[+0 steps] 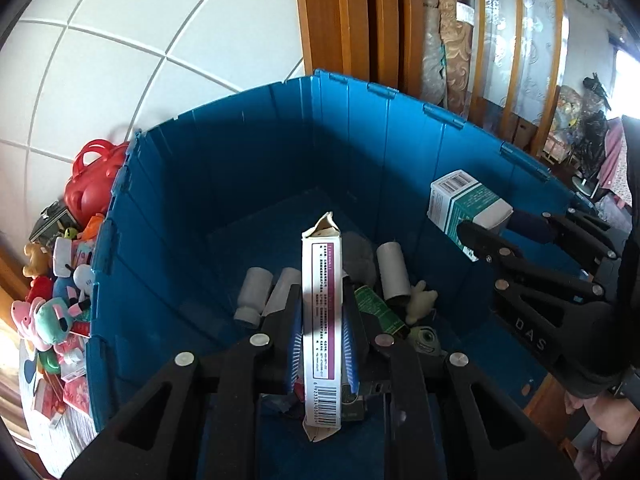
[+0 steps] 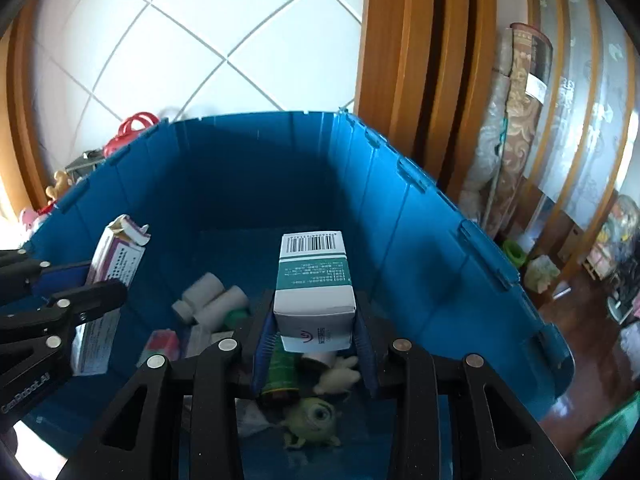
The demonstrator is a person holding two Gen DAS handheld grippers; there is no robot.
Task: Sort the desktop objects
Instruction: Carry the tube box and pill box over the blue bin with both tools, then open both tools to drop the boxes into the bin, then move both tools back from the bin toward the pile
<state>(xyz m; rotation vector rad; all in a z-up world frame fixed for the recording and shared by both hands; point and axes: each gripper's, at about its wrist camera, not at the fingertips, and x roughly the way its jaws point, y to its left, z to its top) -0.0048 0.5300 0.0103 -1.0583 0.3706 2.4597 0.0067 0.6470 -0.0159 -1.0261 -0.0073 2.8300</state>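
My left gripper [image 1: 322,320] is shut on a tall white and purple carton [image 1: 322,320] and holds it above the inside of a big blue bin [image 1: 240,184]. The carton also shows at the left of the right wrist view [image 2: 114,268]. My right gripper [image 2: 314,328] is shut on a white and teal box [image 2: 314,288], also held over the bin [image 2: 420,260]. That box shows at the right of the left wrist view [image 1: 464,204].
On the bin floor lie white bottles [image 1: 254,296], a cardboard tube [image 1: 394,268], a green packet [image 1: 374,306] and a green one-eyed plush [image 2: 316,416]. Plush toys [image 1: 52,312] and a red plastic bag [image 1: 94,180] are piled left of the bin. Wooden door frames [image 2: 404,60] stand behind.
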